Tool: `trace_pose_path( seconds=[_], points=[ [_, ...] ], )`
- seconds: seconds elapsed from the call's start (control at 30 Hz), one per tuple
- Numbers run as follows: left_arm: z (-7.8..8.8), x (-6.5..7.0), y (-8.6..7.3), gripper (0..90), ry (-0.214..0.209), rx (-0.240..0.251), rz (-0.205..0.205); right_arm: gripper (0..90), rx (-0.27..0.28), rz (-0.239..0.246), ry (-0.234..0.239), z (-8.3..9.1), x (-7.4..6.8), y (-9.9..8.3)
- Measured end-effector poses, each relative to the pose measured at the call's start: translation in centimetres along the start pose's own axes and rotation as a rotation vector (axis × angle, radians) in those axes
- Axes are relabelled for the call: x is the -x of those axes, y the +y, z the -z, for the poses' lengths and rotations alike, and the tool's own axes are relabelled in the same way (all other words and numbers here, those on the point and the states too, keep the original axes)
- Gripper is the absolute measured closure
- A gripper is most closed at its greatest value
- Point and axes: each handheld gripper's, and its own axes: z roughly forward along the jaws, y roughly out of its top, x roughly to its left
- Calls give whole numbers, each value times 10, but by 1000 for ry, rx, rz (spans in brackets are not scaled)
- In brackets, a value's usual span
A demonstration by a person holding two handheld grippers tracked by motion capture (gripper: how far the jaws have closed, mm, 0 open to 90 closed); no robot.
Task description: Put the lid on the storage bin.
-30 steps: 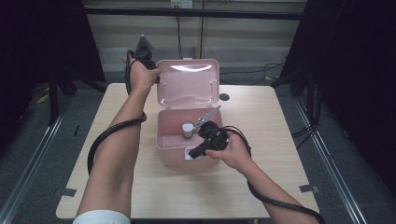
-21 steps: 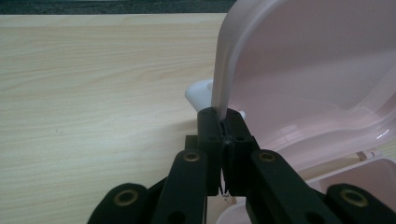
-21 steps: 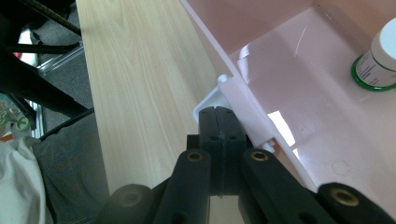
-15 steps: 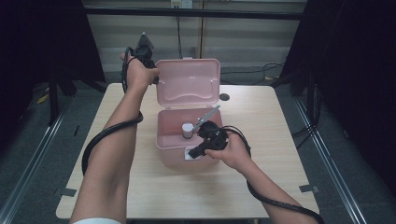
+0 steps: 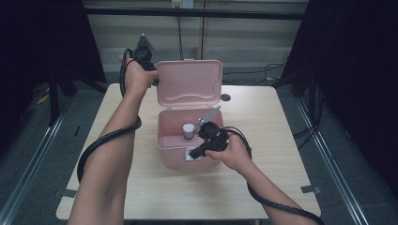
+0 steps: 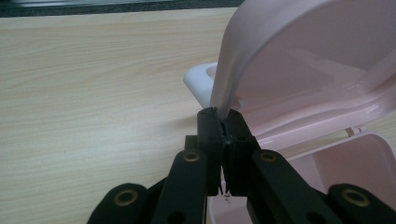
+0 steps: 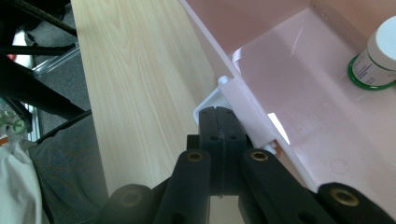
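A pink plastic box stands mid-table with its lid raised upright. My left gripper is shut on the lid's left edge; in the left gripper view the jaws pinch the thin pink rim, beside the lid's white clasp. My right gripper is shut at the box's front wall, its tips against the white latch with nothing between them. Inside the box stands a small bottle with a white cap and green-edged label.
The light wooden table carries a small dark round object right of the lid. Cables trail from both grippers along the forearms. Metal rails run along the floor on both sides, and dark curtains hang at left and right.
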Motion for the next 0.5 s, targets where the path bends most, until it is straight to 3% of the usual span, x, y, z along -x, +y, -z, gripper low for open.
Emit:
trace_pose_path(
  seconds=[0.5],
  points=[
    [8, 3, -7, 872, -1, -2, -11, 900, -16, -8, -13, -3, -4, 6]
  ],
)
